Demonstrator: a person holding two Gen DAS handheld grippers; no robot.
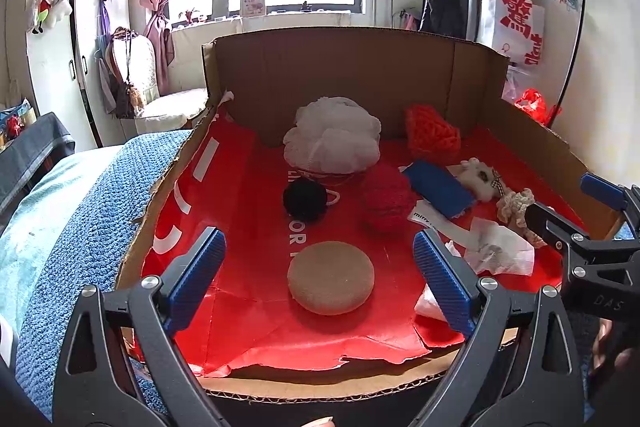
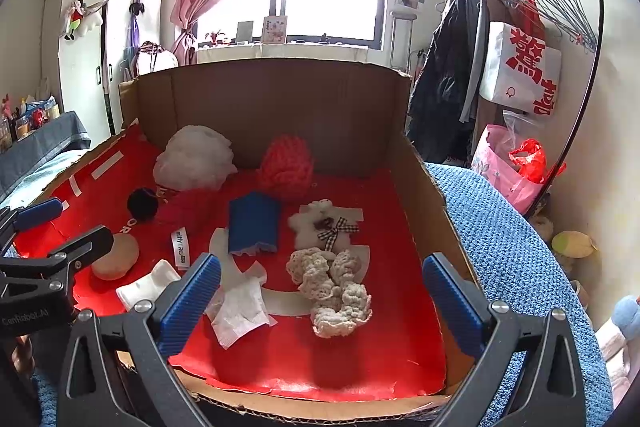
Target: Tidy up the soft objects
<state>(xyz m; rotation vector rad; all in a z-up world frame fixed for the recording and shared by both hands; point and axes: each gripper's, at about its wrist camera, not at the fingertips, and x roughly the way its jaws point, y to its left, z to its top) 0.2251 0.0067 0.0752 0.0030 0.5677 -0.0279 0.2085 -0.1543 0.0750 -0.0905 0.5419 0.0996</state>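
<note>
A cardboard tray [image 1: 360,75] lined with red paper holds soft things. In the left wrist view a tan round sponge [image 1: 331,277] lies just ahead of my open, empty left gripper [image 1: 320,279]. Behind it sit a black pompom [image 1: 305,200], a red yarn ball [image 1: 387,197], a white mesh pouf [image 1: 332,135], an orange knit piece [image 1: 432,131] and a blue cloth [image 1: 438,189]. My right gripper [image 2: 322,305] is open and empty above a cream crochet piece [image 2: 334,291]. A white fuzzy toy with a checked bow [image 2: 320,221] lies behind it.
White tissues [image 2: 240,307] and paper scraps lie on the red liner [image 2: 380,347]. A blue towel [image 2: 520,267] covers the surface around the tray. A clothes rack [image 2: 560,27] with bags stands at the right; a wardrobe [image 1: 52,39] stands at the left.
</note>
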